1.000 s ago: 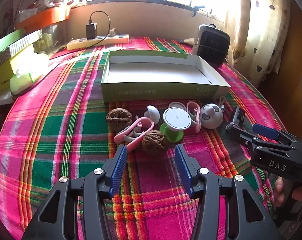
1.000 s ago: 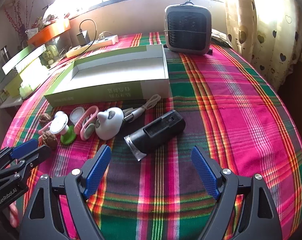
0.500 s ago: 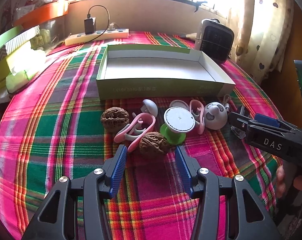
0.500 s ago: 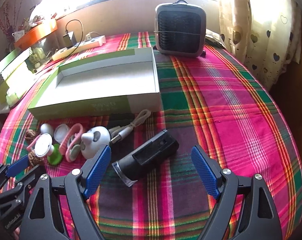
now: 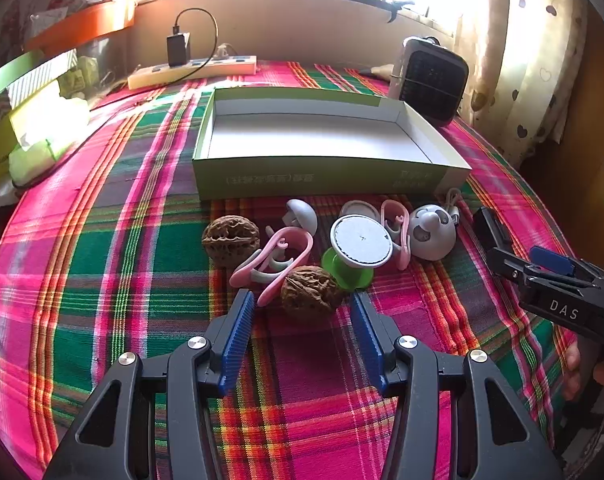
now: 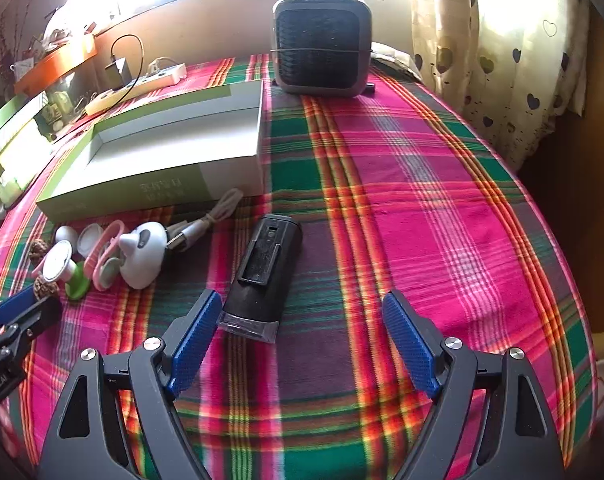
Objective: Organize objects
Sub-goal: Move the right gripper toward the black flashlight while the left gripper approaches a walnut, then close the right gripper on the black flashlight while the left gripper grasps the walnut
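Right claw [image 5: 514, 258]: seen from the left wrist, its rear is cut off by the right frame edge.
Black device [image 5: 490, 226]: mostly hidden behind that claw.
Box [image 5: 322, 176]: printed text on its front wall too blurred to read.
Shelf clutter [image 6: 57, 100], far left: indistinct.

White letters "DAS" stand on the black body of the right gripper [image 5: 550, 268] at the right edge of the left wrist view. The near wall of the green box [image 5: 326, 176] carries pale printed characters, too blurred to read.
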The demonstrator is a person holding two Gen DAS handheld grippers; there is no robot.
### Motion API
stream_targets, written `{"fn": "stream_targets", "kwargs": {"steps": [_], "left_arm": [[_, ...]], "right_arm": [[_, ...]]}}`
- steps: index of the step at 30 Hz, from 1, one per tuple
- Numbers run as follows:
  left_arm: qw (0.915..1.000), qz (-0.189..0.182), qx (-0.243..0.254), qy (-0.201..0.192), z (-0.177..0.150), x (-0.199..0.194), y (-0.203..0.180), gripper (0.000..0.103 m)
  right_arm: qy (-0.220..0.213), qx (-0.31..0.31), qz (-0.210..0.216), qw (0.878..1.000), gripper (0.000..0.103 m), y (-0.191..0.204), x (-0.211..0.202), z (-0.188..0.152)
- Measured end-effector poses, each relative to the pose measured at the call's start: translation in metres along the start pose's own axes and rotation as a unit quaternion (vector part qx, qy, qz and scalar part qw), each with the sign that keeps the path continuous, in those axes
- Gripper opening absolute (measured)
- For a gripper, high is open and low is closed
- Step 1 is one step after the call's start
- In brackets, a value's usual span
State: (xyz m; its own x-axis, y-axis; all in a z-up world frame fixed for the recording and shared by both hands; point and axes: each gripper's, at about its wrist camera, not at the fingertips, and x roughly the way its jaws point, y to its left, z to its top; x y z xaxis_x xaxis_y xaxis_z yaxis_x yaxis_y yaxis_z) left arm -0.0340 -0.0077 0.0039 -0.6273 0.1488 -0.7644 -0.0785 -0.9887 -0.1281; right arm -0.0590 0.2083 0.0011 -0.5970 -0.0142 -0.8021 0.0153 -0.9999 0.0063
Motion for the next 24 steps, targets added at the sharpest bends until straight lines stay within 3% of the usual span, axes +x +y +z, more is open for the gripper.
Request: {"fn": "stream_targets", "kwargs": {"steps": [9, 19, 24], "left_arm": [[1.0, 0.004, -0.008, 0.002, 0.0, -0.001, 0.003, 0.048], [0.9997, 0.015, -0.02, 0.004, 0.004, 0.002, 0.002, 0.047], [0.9996, 0.017, -0.022, 0.003, 0.004, 0.002, 0.0, 0.04]], "right_arm": [[0.001, -0.028, 0.004, 1.0, 0.07, 0.002, 0.004, 0.004], [-0.005, -0.049, 0.03, 0.998, 0.045, 0.008, 0.008, 0.009], [-0.006, -0.05, 0.037, 0.998, 0.034, 0.007, 0.008, 0.009]]}}
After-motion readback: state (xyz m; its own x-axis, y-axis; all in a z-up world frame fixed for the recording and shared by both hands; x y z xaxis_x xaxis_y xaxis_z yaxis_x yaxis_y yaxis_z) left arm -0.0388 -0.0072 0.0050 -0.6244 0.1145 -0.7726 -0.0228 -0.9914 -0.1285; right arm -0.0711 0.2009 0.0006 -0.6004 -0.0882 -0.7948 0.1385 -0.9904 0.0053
